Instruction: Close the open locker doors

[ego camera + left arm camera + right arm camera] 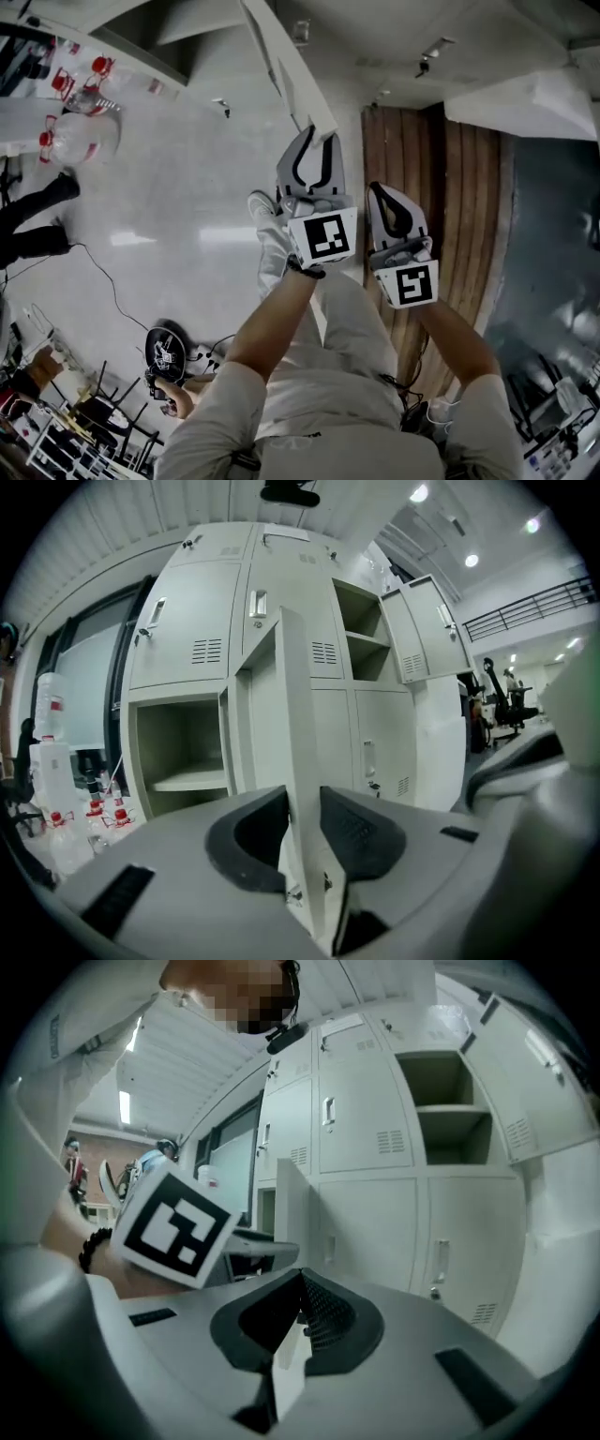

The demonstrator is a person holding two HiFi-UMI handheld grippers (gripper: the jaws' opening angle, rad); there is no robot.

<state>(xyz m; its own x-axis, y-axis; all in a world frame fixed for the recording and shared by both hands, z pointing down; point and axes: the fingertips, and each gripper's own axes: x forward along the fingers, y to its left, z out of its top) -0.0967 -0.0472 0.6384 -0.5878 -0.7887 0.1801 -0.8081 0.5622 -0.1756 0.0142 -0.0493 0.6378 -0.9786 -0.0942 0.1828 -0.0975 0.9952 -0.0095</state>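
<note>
The grey locker bank (281, 592) fills the left gripper view. A lower door (298, 714) stands swung out edge-on toward me, beside its open compartment (183, 752). My left gripper (302, 832) is shut on that door's free edge, with a pad against each face. In the head view the left gripper (314, 155) meets the door's edge (291, 66). An upper compartment (366, 635) is open too, its door (427, 625) swung right. My right gripper (302, 1321) is shut on nothing; in the head view the right gripper (394, 202) is just right of the left one.
Water jugs with red caps (80, 131) stand on the floor to the left of the lockers. A wooden floor strip (450, 187) runs under the right gripper. Cables and a black case (167, 349) lie behind me on the left. Office chairs (502, 700) stand far right.
</note>
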